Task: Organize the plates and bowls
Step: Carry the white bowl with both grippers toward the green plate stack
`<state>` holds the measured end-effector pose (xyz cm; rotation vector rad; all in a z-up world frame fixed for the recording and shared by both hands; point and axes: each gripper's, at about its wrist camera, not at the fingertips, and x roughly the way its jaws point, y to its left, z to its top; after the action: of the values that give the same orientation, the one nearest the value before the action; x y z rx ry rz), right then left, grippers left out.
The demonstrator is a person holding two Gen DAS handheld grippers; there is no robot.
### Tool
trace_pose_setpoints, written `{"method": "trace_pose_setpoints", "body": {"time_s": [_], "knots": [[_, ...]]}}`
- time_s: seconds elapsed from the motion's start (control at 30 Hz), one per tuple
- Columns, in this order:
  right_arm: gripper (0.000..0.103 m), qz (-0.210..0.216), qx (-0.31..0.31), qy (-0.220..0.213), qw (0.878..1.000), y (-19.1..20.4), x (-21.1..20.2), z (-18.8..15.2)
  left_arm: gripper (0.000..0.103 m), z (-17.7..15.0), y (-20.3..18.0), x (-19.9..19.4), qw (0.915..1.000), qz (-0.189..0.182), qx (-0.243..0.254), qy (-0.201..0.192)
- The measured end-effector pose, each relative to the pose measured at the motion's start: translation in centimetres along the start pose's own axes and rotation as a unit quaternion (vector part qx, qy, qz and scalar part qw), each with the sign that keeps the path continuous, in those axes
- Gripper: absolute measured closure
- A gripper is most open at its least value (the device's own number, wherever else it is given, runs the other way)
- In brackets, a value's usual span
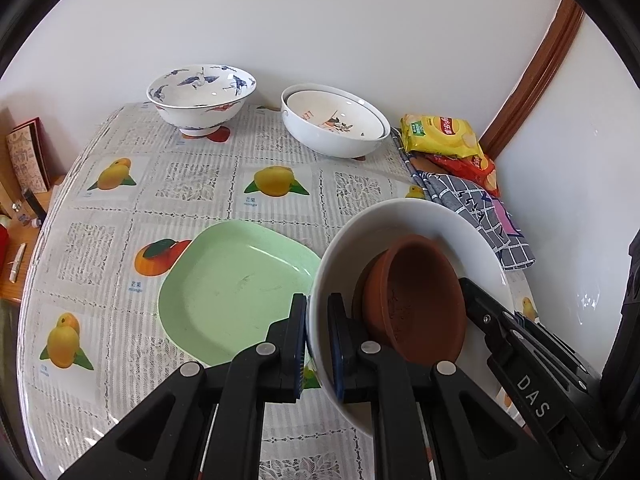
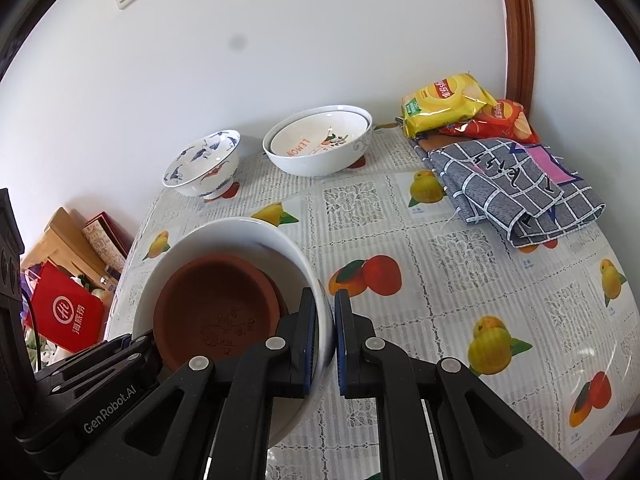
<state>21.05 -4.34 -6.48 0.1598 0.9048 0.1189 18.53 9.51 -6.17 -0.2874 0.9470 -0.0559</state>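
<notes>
A white bowl (image 1: 448,224) (image 2: 240,232) hangs above the table with brown clay dishes (image 1: 420,300) (image 2: 216,308) nested inside. My left gripper (image 1: 318,344) is shut on its left rim, and my right gripper (image 2: 323,344) is shut on its right rim. Just left of the bowl, a pale green square plate (image 1: 236,288) lies on the table. At the back stand a blue-and-white footed bowl (image 1: 200,98) (image 2: 204,164) and two nested white bowls (image 1: 334,124) (image 2: 316,144), the inner one printed with a lemon design.
The round table (image 2: 460,264) wears a fruit-print cloth. A folded grey checked cloth (image 2: 516,184) (image 1: 476,208) and snack bags (image 2: 448,100) (image 1: 440,136) lie at the back right by the wall. A wooden side stand (image 2: 60,240) with a red bag (image 2: 64,312) sits to the left.
</notes>
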Motion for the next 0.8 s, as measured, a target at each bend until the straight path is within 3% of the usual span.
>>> {"method": "trace_pose_setpoints", "body": {"time_s": [0.8], "knots": [[0.094, 0.021, -0.011, 0.013, 1.000, 2.7, 2.9, 0.8, 0.092, 1.3, 3.1, 0.8, 0.9995, 0.018, -0.025, -0.001]]}}
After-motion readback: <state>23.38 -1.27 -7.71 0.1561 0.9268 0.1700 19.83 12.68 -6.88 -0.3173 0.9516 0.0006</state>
